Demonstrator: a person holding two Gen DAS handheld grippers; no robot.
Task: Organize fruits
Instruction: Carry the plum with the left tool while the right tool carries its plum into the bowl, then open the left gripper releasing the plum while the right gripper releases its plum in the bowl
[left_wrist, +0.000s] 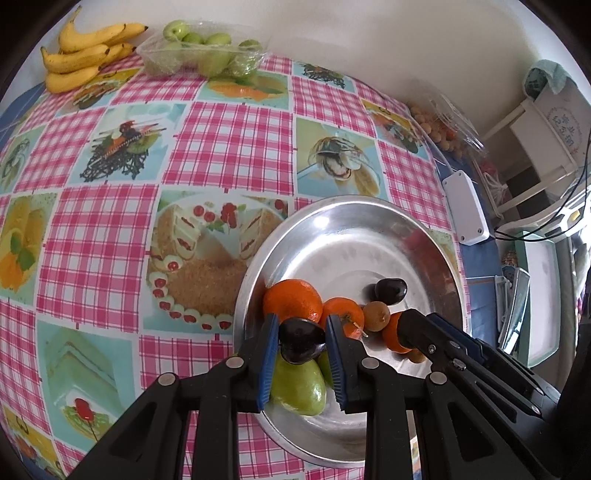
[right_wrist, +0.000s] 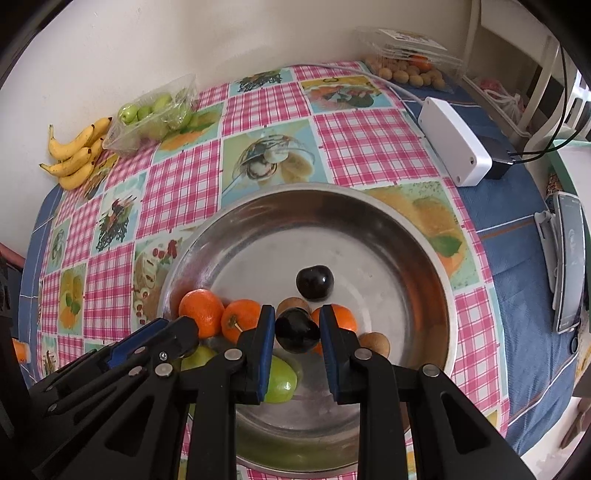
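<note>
Two dark plums are being carried over the metal basin (right_wrist: 369, 221), one in each gripper: the left-hand plum (left_wrist: 301, 341) is sitting pinched between the blue pads (left_wrist: 267, 354) of the left gripper (left_wrist: 301, 345), and the right-hand plum (right_wrist: 297, 330) is being clamped the same way by the right gripper (right_wrist: 297, 332), both sets of jaws narrow and pressing on the fruit. Both grippers are pointing steeply down, side by side, over the near part of the basin, where the oranges (right_wrist: 201, 312), a green apple (right_wrist: 282, 380), small brown fruits (right_wrist: 375, 343) and a third plum (right_wrist: 315, 282) are already lying. The step in hand looks like the set-down, and doing it well probably means lowering each plum close to bare metal or into a gap between fruits before letting go, since a round plum dropped onto the apple or an orange could roll off. Opening the jaws gently and one at a time should help, as the two tools are crowding each other. Farther out on the checked tablecloth (right_wrist: 369, 140), the bananas (right_wrist: 75, 155) and a clear tray of green fruit (right_wrist: 155, 114) are waiting by the wall.
</note>
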